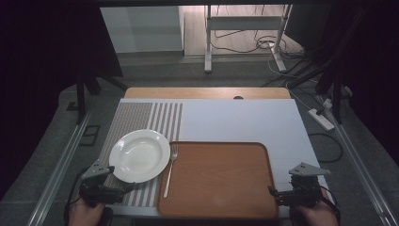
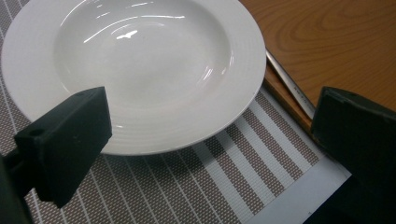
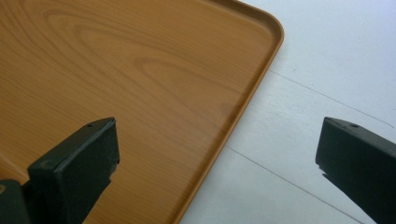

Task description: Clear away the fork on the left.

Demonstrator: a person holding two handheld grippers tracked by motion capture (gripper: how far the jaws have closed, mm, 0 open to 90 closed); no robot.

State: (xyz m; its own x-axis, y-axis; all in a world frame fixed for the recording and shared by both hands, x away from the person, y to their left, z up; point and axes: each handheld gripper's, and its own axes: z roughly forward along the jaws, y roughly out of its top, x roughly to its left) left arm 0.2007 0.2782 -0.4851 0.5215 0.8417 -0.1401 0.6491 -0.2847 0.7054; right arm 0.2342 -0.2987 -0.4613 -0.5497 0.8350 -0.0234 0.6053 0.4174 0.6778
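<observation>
A white deep plate rests on a striped placemat at the table's left. A silver fork lies between the plate and a wooden tray, touching the tray's left rim. My left gripper is open just in front of the plate's near edge, holding nothing. Over the tray's near right corner, my right gripper also stands open and holds nothing.
A white sheet covers the tabletop under the tray and mat. The table's wooden far edge shows beyond it. On the floor behind are a metal stand, cables and a power strip.
</observation>
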